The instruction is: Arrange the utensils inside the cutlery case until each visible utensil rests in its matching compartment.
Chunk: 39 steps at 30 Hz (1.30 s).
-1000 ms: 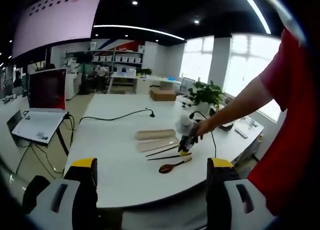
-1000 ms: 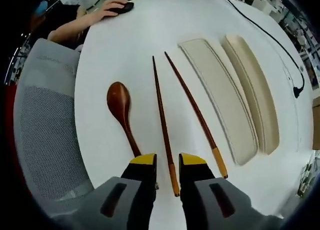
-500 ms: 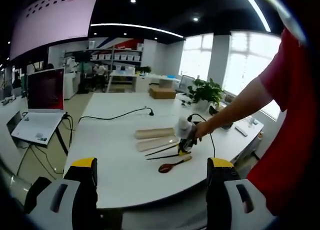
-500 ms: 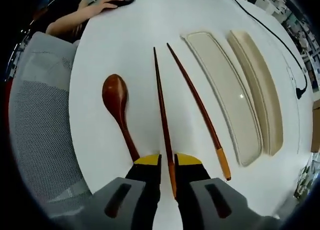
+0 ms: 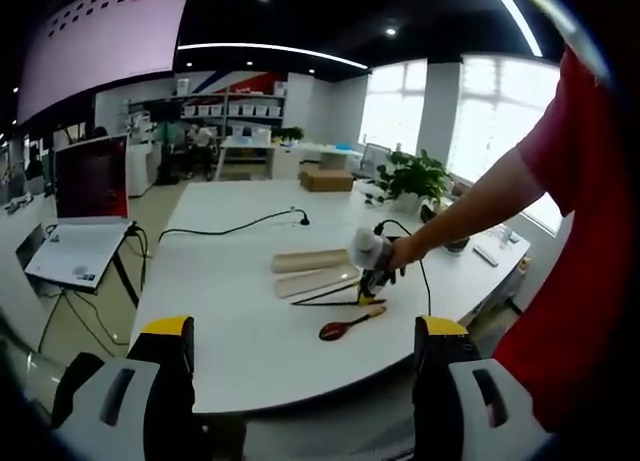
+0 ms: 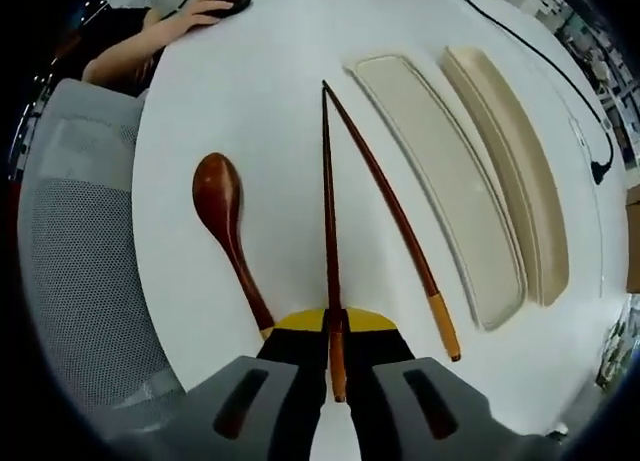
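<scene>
Chopstick [image 6: 330, 231] pinched between the right gripper [image 6: 334, 326] jaws, beside its twin [image 6: 385, 206], a spoon [image 6: 225, 216] and unlabelled case [image 6: 440, 181]; left gripper [image 5: 300, 331] held wide apart, raised.

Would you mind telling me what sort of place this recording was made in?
Most likely an open-plan office or lab: a laptop on a side desk, storage shelving along the back wall, and a mesh office chair beside the white table.

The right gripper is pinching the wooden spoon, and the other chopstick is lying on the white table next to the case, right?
Not quite. The right gripper is shut on a chopstick, not the wooden spoon. The spoon lies free on the white table beside it. The right gripper view shows this. The other chopstick does lie on the table next to the case.
</scene>
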Available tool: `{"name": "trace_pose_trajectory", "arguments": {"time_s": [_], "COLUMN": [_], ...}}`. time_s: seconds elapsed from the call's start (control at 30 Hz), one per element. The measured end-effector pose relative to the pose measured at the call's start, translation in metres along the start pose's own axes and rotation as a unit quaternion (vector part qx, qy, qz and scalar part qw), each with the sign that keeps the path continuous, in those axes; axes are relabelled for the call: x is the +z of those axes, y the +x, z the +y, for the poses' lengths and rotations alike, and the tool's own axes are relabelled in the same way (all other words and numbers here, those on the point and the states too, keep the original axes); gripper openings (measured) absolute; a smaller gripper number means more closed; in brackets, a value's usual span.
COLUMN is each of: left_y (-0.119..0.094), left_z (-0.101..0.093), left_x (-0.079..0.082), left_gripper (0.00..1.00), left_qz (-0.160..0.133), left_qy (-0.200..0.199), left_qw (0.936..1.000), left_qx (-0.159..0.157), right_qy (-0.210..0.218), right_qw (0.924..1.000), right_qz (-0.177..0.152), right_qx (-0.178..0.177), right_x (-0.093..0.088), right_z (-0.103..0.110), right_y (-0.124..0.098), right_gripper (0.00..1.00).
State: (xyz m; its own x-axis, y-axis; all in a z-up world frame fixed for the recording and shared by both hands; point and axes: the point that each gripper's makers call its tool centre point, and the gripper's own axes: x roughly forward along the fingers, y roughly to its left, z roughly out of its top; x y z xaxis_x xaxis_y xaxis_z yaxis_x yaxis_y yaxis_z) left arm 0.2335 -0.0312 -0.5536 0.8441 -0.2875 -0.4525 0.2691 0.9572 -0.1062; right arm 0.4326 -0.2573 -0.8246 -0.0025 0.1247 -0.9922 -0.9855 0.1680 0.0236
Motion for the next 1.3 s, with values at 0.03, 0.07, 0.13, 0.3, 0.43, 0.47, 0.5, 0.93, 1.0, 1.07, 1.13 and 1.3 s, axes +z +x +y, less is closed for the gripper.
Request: {"name": "trace_pose_trajectory", "arguments": {"time_s": [0.03, 0.07, 0.13, 0.3, 0.43, 0.47, 0.5, 0.93, 1.0, 1.07, 1.13, 1.3], "left_y": [0.001, 0.001, 0.0, -0.006, -0.013, -0.015, -0.016, -0.024, -0.023, -0.024, -0.026, -0.025], "left_z": [0.001, 0.001, 0.004, 0.009, 0.014, 0.015, 0.015, 0.017, 0.016, 0.016, 0.016, 0.018], "left_x": [0.0, 0.0, 0.004, 0.01, 0.013, 0.012, 0.012, -0.002, -0.003, -0.001, 0.001, -0.001], "left_gripper": [0.93, 0.93, 0.93, 0.93, 0.93, 0.93, 0.93, 0.92, 0.92, 0.92, 0.92, 0.92], "left_qz": [0.003, 0.003, -0.001, -0.014, -0.022, -0.024, -0.024, -0.029, -0.028, -0.03, -0.036, -0.035], "left_qy": [0.002, 0.004, 0.004, 0.002, 0.001, -0.003, -0.004, -0.018, -0.013, -0.008, -0.012, -0.012], "left_qw": [1.0, 1.0, 1.0, 0.9996, 0.9991, 0.999, 0.999, 0.9986, 0.9989, 0.9988, 0.9986, 0.9988], "left_qx": [0.001, 0.003, 0.008, 0.024, 0.037, 0.038, 0.038, 0.039, 0.037, 0.037, 0.037, 0.033], "right_qy": [-0.028, -0.043, -0.083, -0.089, -0.109, -0.104, -0.104, -0.098, -0.101, -0.108, -0.106, -0.1], "right_qw": [0.9996, 0.999, 0.9965, 0.9954, 0.9928, 0.9934, 0.9934, 0.9951, 0.9949, 0.9941, 0.9943, 0.9949], "right_qz": [0.006, 0.009, 0.014, 0.032, 0.047, 0.047, 0.047, 0.009, 0.007, 0.006, -0.006, -0.008], "right_qx": [-0.001, 0.0, 0.004, -0.009, -0.014, -0.013, -0.013, 0.002, -0.001, 0.002, 0.008, 0.011], "right_x": [0.001, 0.001, 0.003, 0.005, 0.006, 0.005, 0.005, 0.0, 0.001, 0.004, 0.01, 0.021], "right_z": [-0.001, -0.001, -0.003, 0.003, 0.002, 0.002, 0.003, 0.009, 0.01, 0.013, 0.015, 0.009], "right_y": [0.0, 0.001, 0.003, 0.0, -0.001, -0.002, -0.003, -0.019, -0.023, -0.029, -0.037, -0.059], "right_gripper": [0.02, 0.02, 0.02, 0.01, 0.01, 0.01, 0.0, 0.0, 0.0, 0.0, 0.0, 0.0]}}
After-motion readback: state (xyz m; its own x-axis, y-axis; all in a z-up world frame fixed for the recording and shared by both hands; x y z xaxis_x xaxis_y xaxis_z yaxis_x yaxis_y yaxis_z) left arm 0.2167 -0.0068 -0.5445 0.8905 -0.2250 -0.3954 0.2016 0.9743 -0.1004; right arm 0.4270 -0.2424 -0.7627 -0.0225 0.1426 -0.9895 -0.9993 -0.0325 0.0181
